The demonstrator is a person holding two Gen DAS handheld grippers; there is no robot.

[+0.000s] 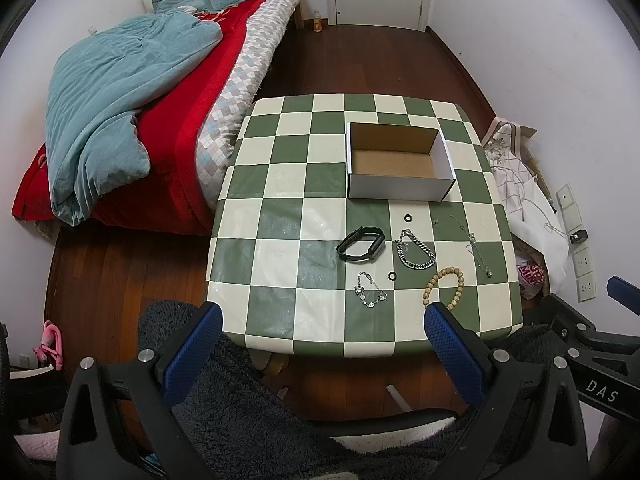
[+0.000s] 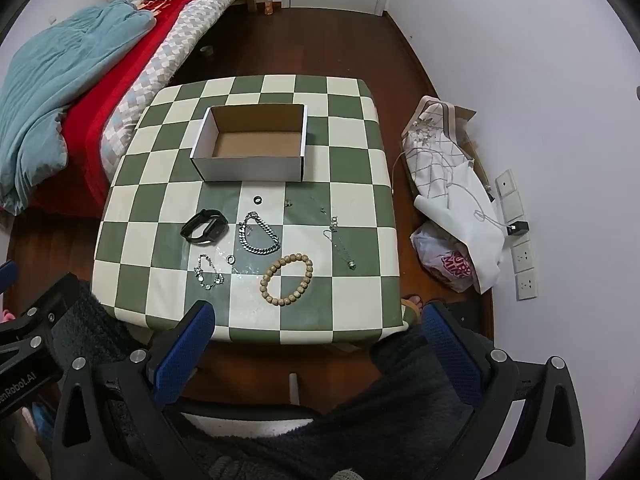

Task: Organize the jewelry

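An empty white cardboard box [image 1: 400,190] [image 2: 248,170] stands on the green-and-cream checked table [image 1: 280,216] [image 2: 152,200]. In front of it lie a black fitness band [image 1: 361,244] [image 2: 205,226], a silver chain bracelet [image 1: 415,249] [image 2: 259,233], a wooden bead bracelet [image 1: 443,287] [image 2: 286,279], a crystal bracelet [image 1: 370,291] [image 2: 208,270], a thin pendant necklace [image 1: 476,250] [image 2: 340,240] and two small dark rings [image 1: 408,217] [image 1: 393,276]. My left gripper [image 1: 322,316] and right gripper [image 2: 316,316] are both open and empty, held before the table's near edge.
A bed [image 1: 132,92] with a teal duvet and red blanket stands left of the table. Bags and cloth [image 2: 452,184] lie on the wooden floor to the right by wall sockets [image 2: 524,256]. My dark fleece-covered lap [image 1: 248,412] is below the grippers.
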